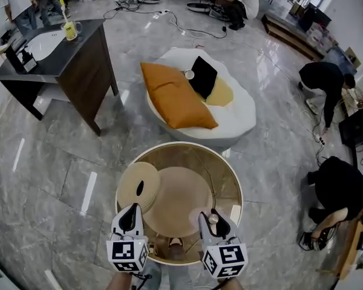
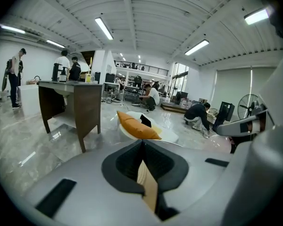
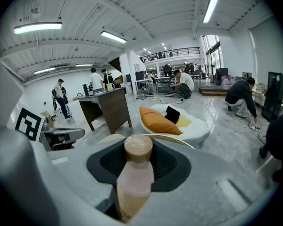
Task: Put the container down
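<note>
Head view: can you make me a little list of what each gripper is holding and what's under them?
left gripper: shut on a flat tan disc, gripped by its edge
right gripper: shut on a small bottle with a tan cap, upright
below both: round table with a gold rim
farther off: orange cushion on a white seat

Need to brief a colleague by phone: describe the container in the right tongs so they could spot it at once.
Start at the round gold-rimmed table before the white seat with the orange cushion. At its near edge, the right tongs grip a small bottle. It has a pale body and a tan cap, unlike the flat tan disc to its left.
</note>
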`<state>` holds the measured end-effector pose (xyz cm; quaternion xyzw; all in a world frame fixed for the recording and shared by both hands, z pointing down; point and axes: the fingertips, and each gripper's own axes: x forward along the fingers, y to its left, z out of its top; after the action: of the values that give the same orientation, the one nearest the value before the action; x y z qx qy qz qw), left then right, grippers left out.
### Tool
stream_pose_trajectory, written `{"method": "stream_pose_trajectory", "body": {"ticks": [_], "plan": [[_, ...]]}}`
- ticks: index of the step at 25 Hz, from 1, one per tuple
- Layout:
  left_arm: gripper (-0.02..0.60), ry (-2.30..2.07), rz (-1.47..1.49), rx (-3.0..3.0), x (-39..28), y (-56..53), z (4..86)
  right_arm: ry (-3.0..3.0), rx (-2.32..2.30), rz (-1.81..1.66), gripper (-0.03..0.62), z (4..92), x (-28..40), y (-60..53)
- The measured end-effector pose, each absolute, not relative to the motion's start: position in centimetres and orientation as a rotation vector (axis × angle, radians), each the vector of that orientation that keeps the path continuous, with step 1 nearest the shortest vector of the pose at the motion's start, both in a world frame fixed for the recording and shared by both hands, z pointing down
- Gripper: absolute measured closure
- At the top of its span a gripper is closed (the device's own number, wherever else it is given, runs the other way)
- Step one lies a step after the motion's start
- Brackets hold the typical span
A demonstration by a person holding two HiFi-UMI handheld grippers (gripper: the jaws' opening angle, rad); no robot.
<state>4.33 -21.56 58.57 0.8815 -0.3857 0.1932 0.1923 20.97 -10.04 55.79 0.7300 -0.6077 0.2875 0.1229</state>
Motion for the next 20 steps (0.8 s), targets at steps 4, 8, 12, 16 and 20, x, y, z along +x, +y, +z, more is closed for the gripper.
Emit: {"method": "stream_pose_trajectory", "body": {"ticks": [4,8,12,16,20], "plan": [[0.586,-1.071,0.546,2.466,5.0,-21.5,60.7,-1.756,2.118,0.858,0.461,58.0,21.4,-10.0],[0.586,-1.074,0.528,2.456,5.7,-21.8,61.4,-1.753,2.09,0.871,0.459,58.9,21.6,-10.2],[0.586,-1.078,0.521,2.445,6.0,-22.3,62.0,-1.767,2.052,0.881,0.461,60.0,21.9,-11.2],[0.586,-1.083,0.541,2.436,5.9,-22.7,63.2,-1.799,2.012,0.885,0.459,61.6,22.2,-13.3],[0.588,-1.09,0.556,2.414,5.6,-22.8,64.7,-1.815,1.964,0.847,0.46,63.5,22.7,-15.9]]}}
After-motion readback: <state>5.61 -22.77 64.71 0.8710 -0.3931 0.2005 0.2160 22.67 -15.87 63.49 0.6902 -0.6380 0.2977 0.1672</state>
